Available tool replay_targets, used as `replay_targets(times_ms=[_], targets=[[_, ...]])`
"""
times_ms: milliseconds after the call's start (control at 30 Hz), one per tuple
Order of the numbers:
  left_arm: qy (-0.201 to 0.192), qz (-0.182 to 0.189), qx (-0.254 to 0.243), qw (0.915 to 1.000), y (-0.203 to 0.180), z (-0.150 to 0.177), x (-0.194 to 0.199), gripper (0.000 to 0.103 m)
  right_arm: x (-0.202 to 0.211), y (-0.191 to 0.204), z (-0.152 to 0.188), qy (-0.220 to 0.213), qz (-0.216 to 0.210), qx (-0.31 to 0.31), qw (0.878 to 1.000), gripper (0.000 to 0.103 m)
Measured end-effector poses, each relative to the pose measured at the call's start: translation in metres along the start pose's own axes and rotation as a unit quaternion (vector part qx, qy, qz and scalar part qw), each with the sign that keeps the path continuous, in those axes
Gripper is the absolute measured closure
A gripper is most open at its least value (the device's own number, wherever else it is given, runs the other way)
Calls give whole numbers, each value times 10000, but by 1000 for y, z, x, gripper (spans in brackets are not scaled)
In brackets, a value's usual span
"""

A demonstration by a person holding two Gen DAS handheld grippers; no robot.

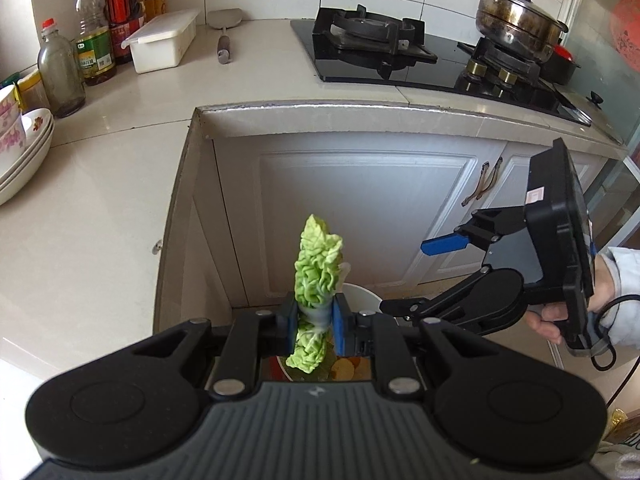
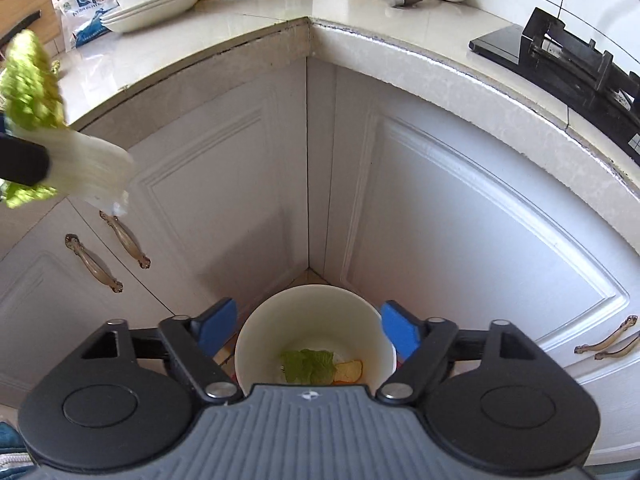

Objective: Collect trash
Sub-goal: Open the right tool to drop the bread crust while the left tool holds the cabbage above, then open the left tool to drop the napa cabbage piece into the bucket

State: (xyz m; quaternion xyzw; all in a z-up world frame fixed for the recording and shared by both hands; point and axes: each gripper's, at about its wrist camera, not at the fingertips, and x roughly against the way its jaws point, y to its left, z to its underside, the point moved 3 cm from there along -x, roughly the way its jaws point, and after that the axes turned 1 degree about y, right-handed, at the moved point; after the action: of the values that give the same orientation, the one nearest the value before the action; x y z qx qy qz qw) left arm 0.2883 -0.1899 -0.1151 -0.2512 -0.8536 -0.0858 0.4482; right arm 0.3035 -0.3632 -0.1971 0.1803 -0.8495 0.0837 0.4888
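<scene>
- An L-shaped pale countertop (image 1: 120,208) wraps the corner; white cabinet doors (image 2: 224,184) with brass handles (image 2: 94,263) meet below it.
- On the counter stand oil and sauce bottles (image 1: 94,28), a white lidded box (image 1: 162,40), a spatula (image 1: 225,34) and stacked floral bowls (image 1: 20,148).
- A black gas hob (image 1: 400,56) carries a lidded steel pot (image 1: 516,20) on its far burner.
- A white waste bin (image 2: 316,320) sits on the floor in the cabinet corner. In it lie a green leaf (image 2: 308,366) and a yellowish peel-like scrap (image 2: 350,370).
- The left gripper (image 1: 314,322) is clenched on a Chinese cabbage leaf (image 1: 316,264), its blue pads squeezing the pale stalk at mid-length.
- The leaf stands nearly upright in the grip: crinkled yellow-green blade above the pads, more frill hanging below, white rib between.
- In the left wrist view the leaf hangs in front of the bin, whose rim shows just behind the pads.
- In the right wrist view the same leaf shows blurred at the left edge, up beside the counter edge.
- The right gripper (image 2: 310,330) is released, blue fingers (image 2: 218,326) spread wide with nothing between them, poised over the bin mouth.
- A hand (image 1: 548,320) in a pale sleeve holds that gripper's handle.
- Nothing lies between either gripper and the bin opening.
</scene>
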Motion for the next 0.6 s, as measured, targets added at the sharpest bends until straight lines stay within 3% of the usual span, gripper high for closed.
replay_targets(times_ms=[267,600], targets=[[277,110,2,9996,-18,0,-49,88,7,-4,11,14,-3,-109,9999,8],[815,-33,40,9967,-44,16,-156,87,21,-21,44,123,167,-464,9987,6]])
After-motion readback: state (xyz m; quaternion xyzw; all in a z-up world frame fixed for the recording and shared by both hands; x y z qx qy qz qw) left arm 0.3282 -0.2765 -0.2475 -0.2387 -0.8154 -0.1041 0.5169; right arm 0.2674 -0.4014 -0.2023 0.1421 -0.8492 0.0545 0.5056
